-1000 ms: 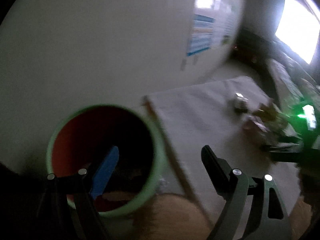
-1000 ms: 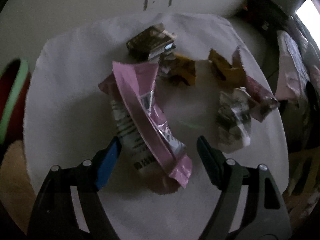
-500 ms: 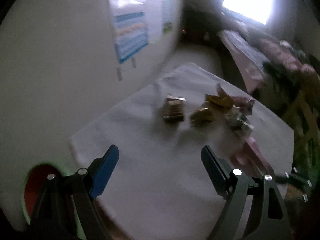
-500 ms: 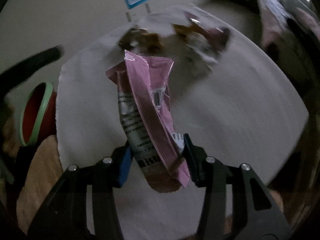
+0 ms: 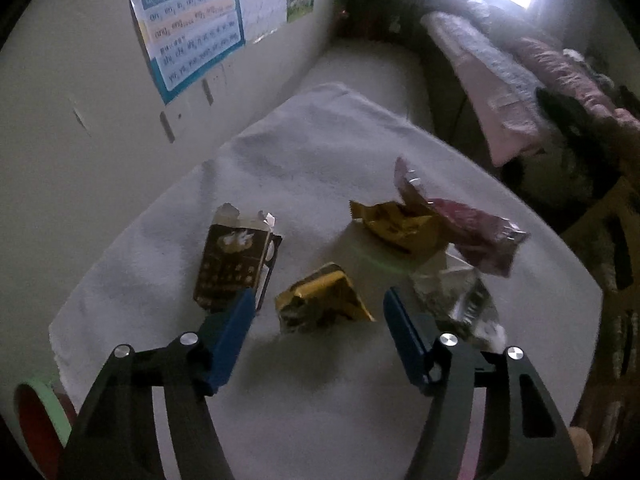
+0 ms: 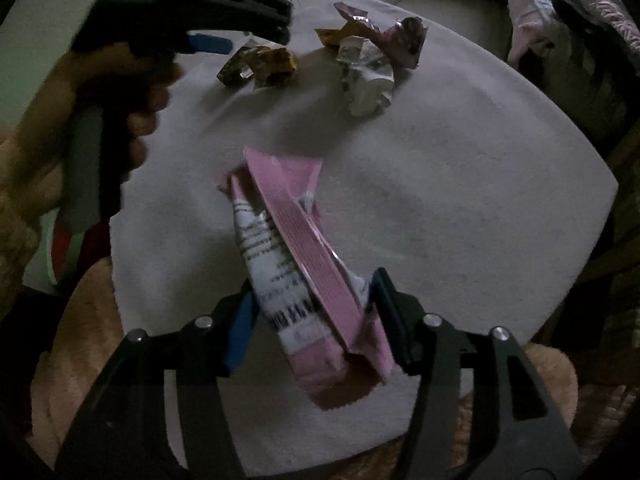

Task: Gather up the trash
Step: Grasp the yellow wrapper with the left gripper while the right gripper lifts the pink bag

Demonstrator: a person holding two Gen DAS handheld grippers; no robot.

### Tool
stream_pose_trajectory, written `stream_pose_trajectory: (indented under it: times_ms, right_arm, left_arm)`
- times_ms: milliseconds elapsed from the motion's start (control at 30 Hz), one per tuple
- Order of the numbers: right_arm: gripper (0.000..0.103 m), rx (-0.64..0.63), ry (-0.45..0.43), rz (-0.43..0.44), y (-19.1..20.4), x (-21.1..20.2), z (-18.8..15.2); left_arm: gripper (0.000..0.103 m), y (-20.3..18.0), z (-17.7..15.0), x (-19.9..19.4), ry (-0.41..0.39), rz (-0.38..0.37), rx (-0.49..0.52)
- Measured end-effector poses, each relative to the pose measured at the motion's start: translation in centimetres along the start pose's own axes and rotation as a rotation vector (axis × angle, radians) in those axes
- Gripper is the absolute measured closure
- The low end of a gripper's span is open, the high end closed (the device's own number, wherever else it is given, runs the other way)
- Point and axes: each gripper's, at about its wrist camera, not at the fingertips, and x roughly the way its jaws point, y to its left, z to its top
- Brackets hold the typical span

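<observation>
While the right tongs (image 6: 310, 312) pinch a pink wrapper (image 6: 298, 248), the left tongs (image 5: 318, 308), closing but empty, straddle a gold wrapper (image 5: 320, 300) beside a brown box (image 5: 234, 264).

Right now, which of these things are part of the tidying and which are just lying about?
Part of the job: pink snack wrapper in the right tool; crumpled gold wrapper; torn brown carton; green-rimmed red bin.

Lying about: wall poster; piled bedding.

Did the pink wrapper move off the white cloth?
Yes. The pink wrapper lay flat by the other wrappers; now it is lifted above the white cloth, pinched in the right gripper.
</observation>
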Motion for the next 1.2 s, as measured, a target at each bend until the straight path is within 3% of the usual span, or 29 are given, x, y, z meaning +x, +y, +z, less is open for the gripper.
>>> stream_pose_trajectory:
  times_ms: [133, 300, 400, 433, 467, 600, 767, 933, 1200]
  right_arm:
    - [0.048, 0.012, -0.021, 0.026, -0.1, -0.6, 0.1]
    - [0.042, 0.042, -0.044, 0.050, -0.7, -1.3, 0.2]
    - [0.036, 0.054, -0.041, 0.080, -0.7, -1.6, 0.6]
    - [0.035, 0.054, -0.033, 0.094, -0.7, -1.7, 0.8]
    - [0.035, 0.048, -0.029, 0.108, -0.5, -1.9, 0.9]
    - [0.033, 0.017, -0.051, 0.093, 0.1, -2.6, 1.3]
    - [0.033, -0.002, -0.008, 0.069, 0.5, -1.4, 1.0]
    - [0.033, -0.006, 0.025, 0.050, 0.8, -0.4, 0.6]
    - [0.033, -0.031, 0.037, 0.011, 1.7, 0.1, 0.4]
  left_arm:
    - [0.048, -0.8, 0.2, 1.8, 0.039, 0.056, 0.037]
    - [0.060, -1.6, -0.3, 2.5, 0.059, 0.060, 0.082]
    - [0.076, -1.7, -0.4, 2.1, 0.058, 0.045, 0.083]
    - [0.093, -1.6, -0.7, 1.7, 0.053, 0.035, 0.079]
    - [0.103, -1.5, -0.9, 1.4, 0.051, 0.032, 0.075]
    - [0.103, -0.8, -2.7, -1.6, -0.011, 0.024, 0.067]
    - [0.103, 0.7, -5.2, -6.1, -0.089, 0.004, 0.035]
    - [0.103, 3.6, -8.6, -8.7, -0.054, -0.048, -0.040]
    - [0.095, 6.7, -12.8, -6.8, 0.024, -0.021, -0.118]
